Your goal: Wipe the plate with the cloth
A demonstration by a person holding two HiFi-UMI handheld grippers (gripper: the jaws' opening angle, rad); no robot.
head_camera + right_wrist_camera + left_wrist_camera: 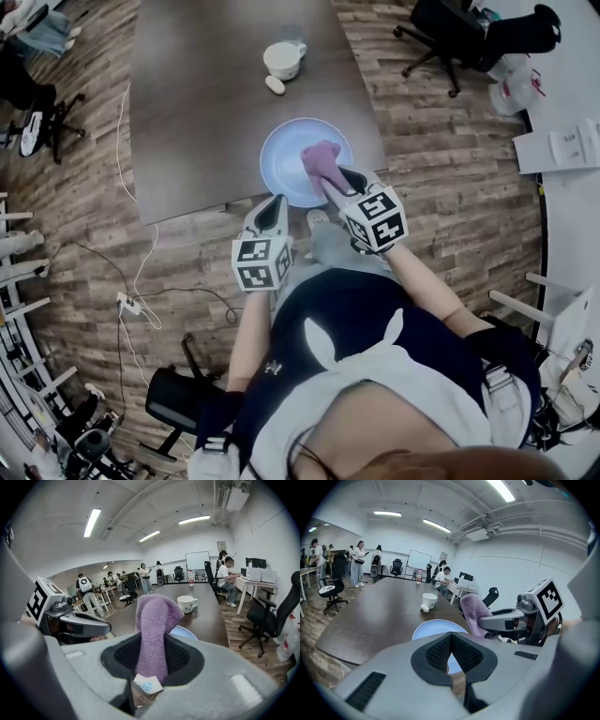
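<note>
Purple cloth [321,157] pinched in right tool [334,180], over blue plate [281,161].

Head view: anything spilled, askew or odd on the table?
Nothing spilled or damaged. The plate lies flat, close to the near edge of the table; the cup stands upright. The cloth is clamped in the right gripper over the plate.

Fuzzy cloth [154,620], glossy plate [281,164]
</note>
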